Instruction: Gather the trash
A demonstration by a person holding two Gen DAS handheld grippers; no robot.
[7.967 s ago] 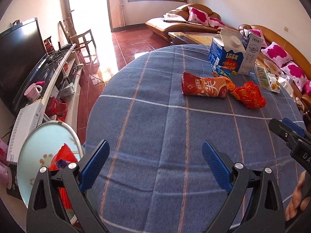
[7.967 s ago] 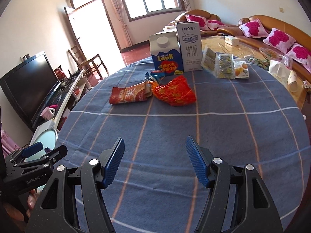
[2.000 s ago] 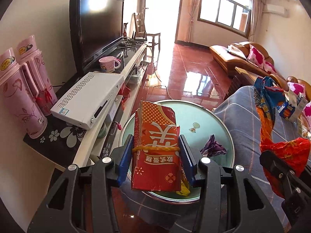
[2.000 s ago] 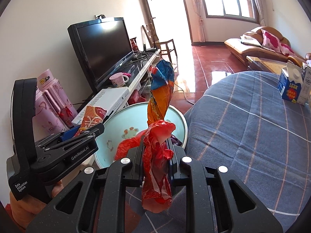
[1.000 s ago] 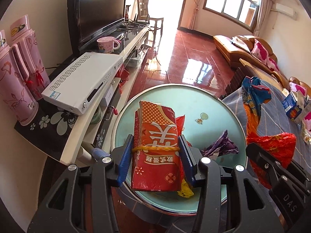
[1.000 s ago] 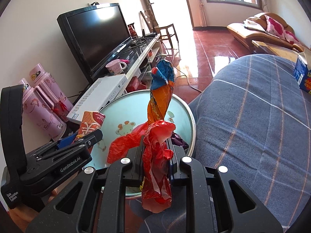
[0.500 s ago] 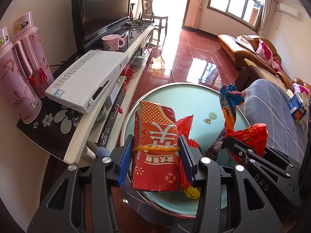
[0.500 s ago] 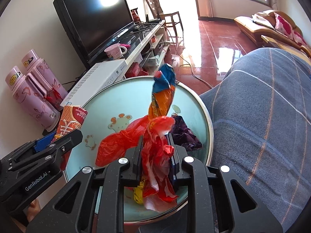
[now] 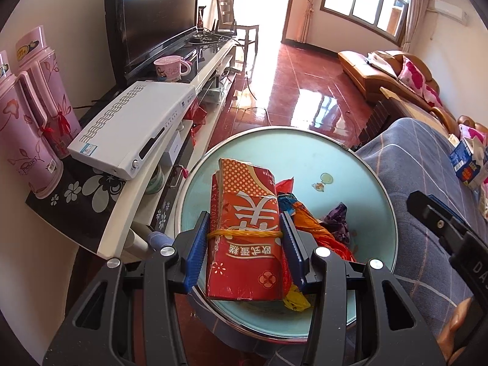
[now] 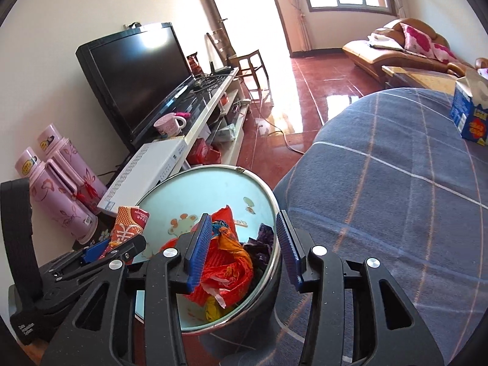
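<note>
Over the bin (image 9: 363,164), left hand-held gripper (image 9: 244,241) clamps red packet (image 9: 244,231); right (image 10: 241,244) apparently empty, spread.

The bin (image 9: 379,183) has a shiny metal rim. Glossy red packet (image 9: 245,235) (rubber-banded). Cloth (image 10: 396,201) is matt woven check.

The red packet (image 9: 244,235) bears upside-down white Chinese characters, with "欧式蛋糕" legible. At three o'clock, the right hand-held gripper (image 9: 451,238) shows "DA"; the pink flask (image 9: 27,140) carries a script word too small to read.
</note>
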